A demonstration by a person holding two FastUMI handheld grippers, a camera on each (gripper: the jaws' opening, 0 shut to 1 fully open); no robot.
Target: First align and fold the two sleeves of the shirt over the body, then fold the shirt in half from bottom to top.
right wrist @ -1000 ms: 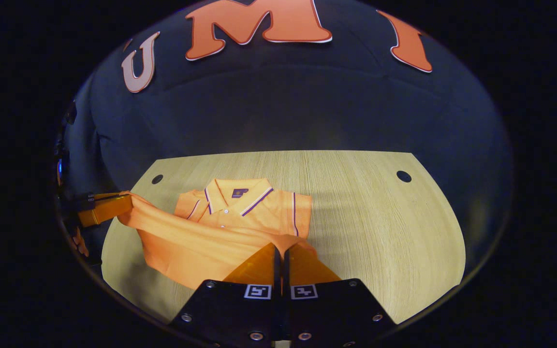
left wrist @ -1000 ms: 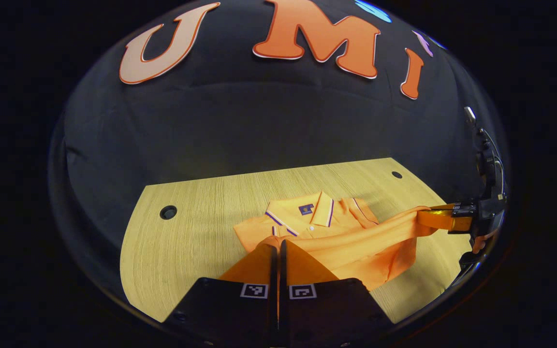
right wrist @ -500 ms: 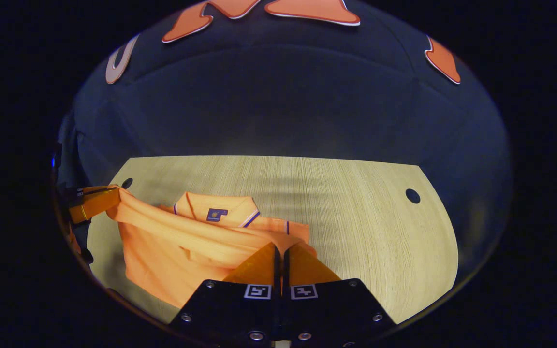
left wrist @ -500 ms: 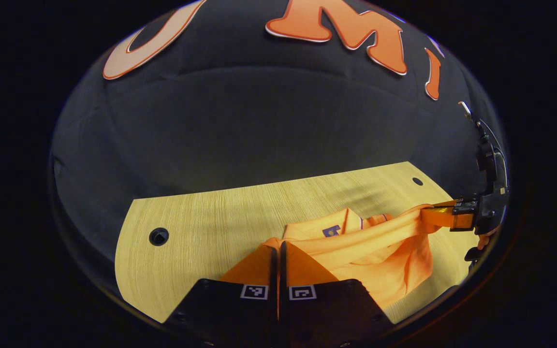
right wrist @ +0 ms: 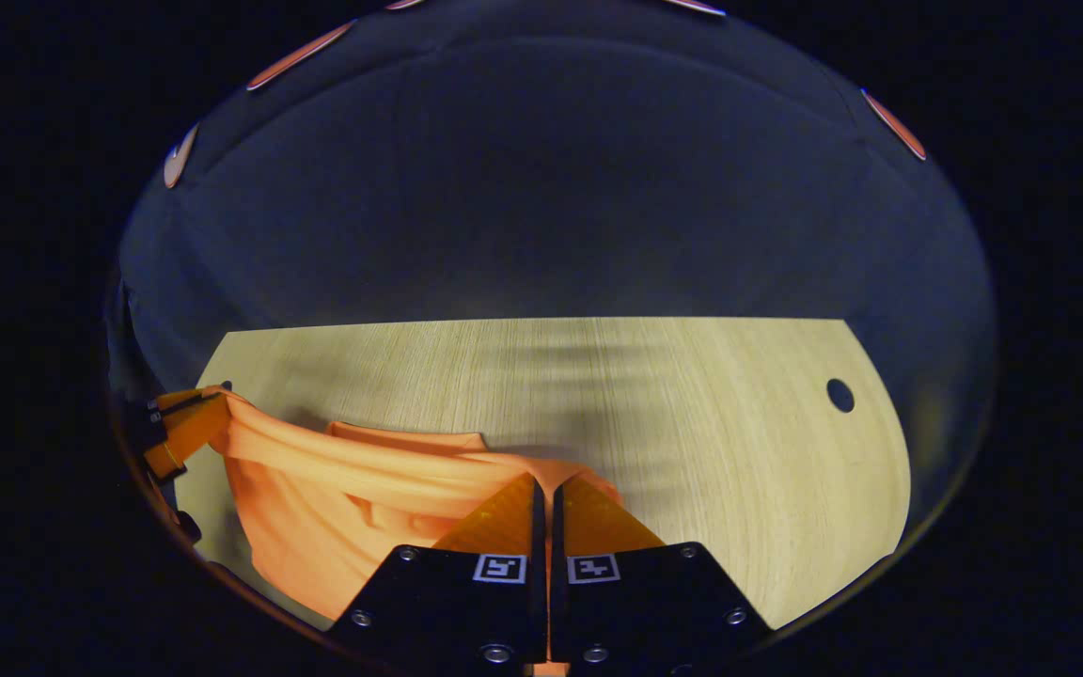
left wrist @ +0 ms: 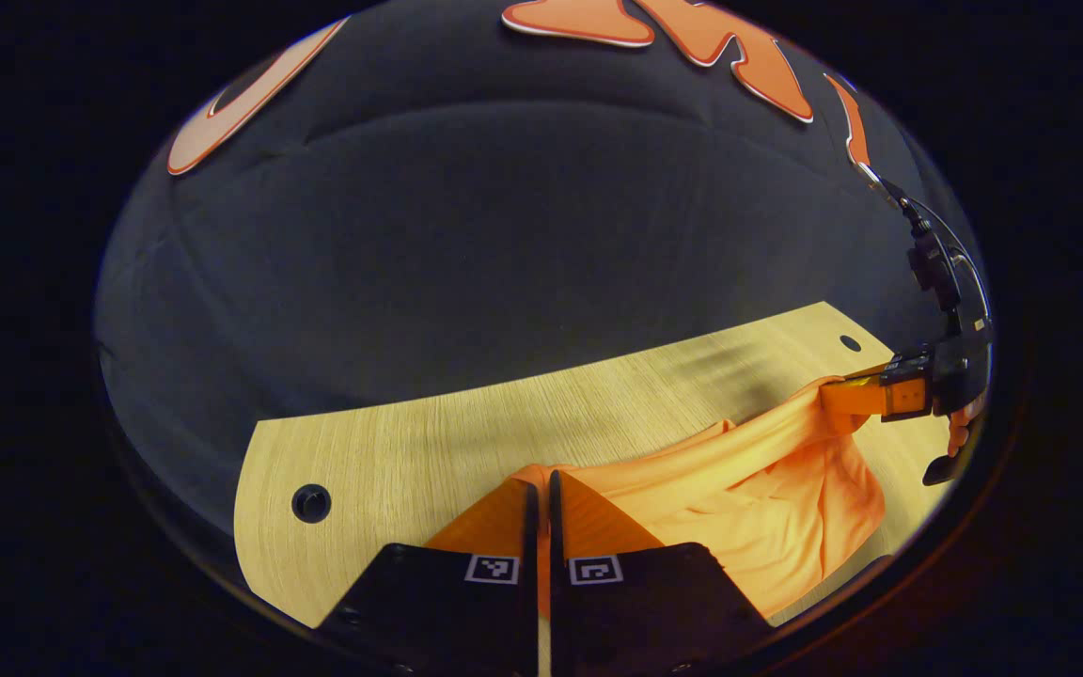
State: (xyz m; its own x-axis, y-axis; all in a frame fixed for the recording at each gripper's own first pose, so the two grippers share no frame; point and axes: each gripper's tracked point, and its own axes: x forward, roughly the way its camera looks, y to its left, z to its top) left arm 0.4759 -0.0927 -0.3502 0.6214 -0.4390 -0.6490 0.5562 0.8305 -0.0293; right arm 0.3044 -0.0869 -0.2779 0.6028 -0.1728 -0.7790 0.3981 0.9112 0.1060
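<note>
Our left gripper (left wrist: 539,489) is closed on the shirt (left wrist: 748,480) hem, which stretches rightward from its jaws to our right gripper (right wrist: 541,494), equally clamped. The collar seems hidden; an uneven release may skew the fold.

Pale wooden table (right wrist: 692,414) with round holes (left wrist: 311,503), black cloth wall (left wrist: 466,254) behind

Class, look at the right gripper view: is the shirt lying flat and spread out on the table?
No: the shirt hangs bunched between the right gripper and left gripper, its hem lifted above the table.
</note>
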